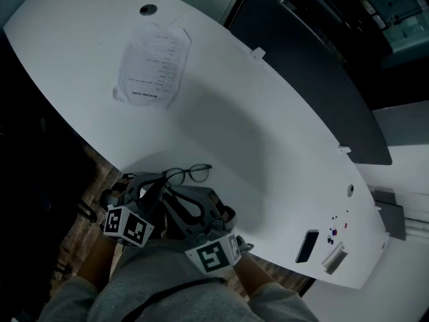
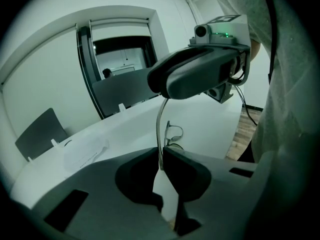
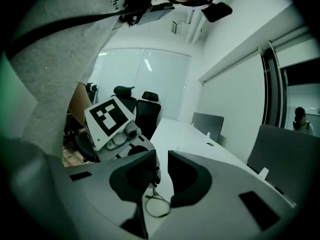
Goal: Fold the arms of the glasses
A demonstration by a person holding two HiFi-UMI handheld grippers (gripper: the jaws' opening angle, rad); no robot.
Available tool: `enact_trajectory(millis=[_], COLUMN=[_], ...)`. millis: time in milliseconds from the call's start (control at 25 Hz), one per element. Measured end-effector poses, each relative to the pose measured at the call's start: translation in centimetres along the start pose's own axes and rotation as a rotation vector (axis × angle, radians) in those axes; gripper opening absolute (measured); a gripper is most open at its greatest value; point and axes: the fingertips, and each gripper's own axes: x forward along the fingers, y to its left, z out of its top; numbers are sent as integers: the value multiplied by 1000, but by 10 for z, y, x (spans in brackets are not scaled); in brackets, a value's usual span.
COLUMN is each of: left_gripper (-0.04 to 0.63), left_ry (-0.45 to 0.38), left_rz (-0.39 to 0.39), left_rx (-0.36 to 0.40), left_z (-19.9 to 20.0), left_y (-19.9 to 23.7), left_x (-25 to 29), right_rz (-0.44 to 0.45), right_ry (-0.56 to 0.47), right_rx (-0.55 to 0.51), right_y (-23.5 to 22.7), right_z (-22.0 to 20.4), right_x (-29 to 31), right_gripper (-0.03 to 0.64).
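Worktop reads smooth, hard and white, matt with just a soft sheen. The glasses have a thin dark frame and clear glossy lenses, and up close the arm gleams like bare metal. Left claw is matt grey plastic, smoothly moulded. Right claw is the same, with a ribbed pad inside one jaw. Marker cube wears flat black-and-white print. Further back, a printed paper sheet lies in a crinkled, shiny clear pouch. The person's top is grey flecked knit cloth. Floor looks like wood plank, dull-finished.
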Motion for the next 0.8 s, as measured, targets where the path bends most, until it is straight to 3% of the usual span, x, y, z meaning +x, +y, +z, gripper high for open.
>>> enact_trajectory(millis=[80,160,280,400,640,720,800], left_gripper=[38,38,38,38,43,200,229], left_ry=[-12,-19,-18,-10,10,36,46], left_rz=[-5,-12,-27,-38,-54,-76,-83], left_rx=[2,13,40,67,123,147,152], left_z=[2,5,7,6,5,1,-1], left_y=[0,-2,-5,-5,-5,-8,-9], left_x=[1,2,6,10,21,26,29], right_rz=[-25,-54,-105,-182,-228,-255,-273], right_ry=[-1,6,-8,-100,-90,-86,-69], right_rx=[25,84,244,406,514,537,559], right_y=[-5,-11,-27,-47,-61,-67,-71], right_z=[0,-4,-12,-12,-30,-37,-45], right_x=[-1,-4,-9,-10,-14,-16,-19], right_gripper=[43,35,35,35,35,35,35])
